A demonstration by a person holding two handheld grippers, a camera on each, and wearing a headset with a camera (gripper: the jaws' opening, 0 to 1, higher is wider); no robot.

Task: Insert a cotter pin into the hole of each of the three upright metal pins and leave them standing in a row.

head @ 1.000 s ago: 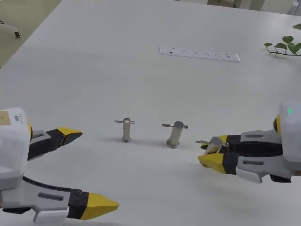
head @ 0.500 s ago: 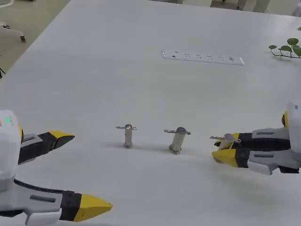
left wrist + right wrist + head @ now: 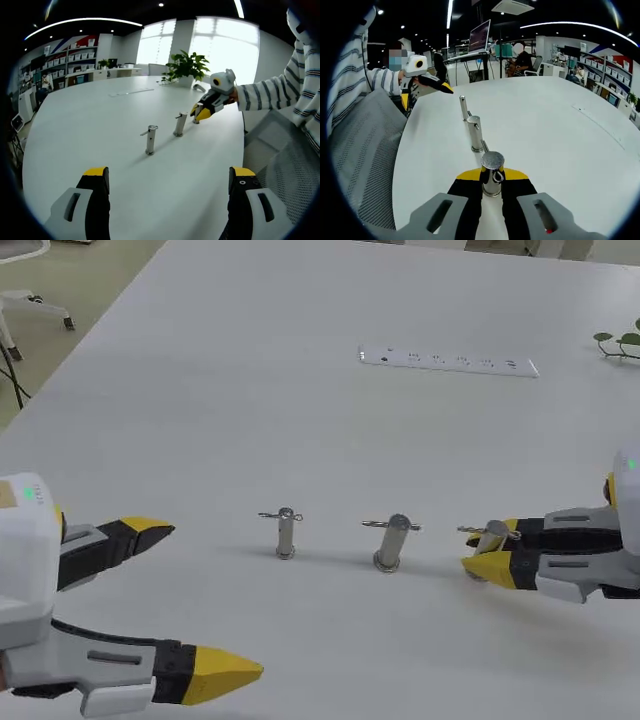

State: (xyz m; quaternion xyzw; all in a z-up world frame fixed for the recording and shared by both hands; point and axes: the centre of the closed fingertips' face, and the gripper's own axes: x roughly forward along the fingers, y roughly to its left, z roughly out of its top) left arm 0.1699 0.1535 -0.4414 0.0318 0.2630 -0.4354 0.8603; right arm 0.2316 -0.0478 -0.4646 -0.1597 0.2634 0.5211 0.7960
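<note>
Head view: white tabletop (image 3: 200, 390) with three short silver cylindrical metal pins in a rough row. The left pin (image 3: 286, 533) and middle pin (image 3: 391, 543) stand upright and free, apart from each other. Each has a thin wire cotter pin (image 3: 276, 515) crosswise through the hole near its top. The right pin (image 3: 493, 536) sits just right of the middle one, also wired and leaning slightly. It is pinched between the yellow-tipped black jaws of the right gripper (image 3: 476, 550). The lower jaw hides its base, so can't tell if it touches the table. The left gripper (image 3: 215, 600) hovers bottom left, jaws spread wide with nothing between them, well clear of the row. A long white power strip (image 3: 448, 361) lies farther back, and green leaves (image 3: 622, 342) show at the right edge. Left gripper view: own jaws wide apart at the bottom. The three pins line up ahead, receding toward the right gripper, which is clamped on the farthest one. A striped sleeve (image 3: 270, 95) is behind it, and a potted green plant (image 3: 187, 65) is at the table's far side. Right gripper view: jaws pressed on both sides of the right pin, the cotter loop facing the camera. The middle and left pins stand in line beyond it. The left gripper is at upper left, jaws apart.
</note>
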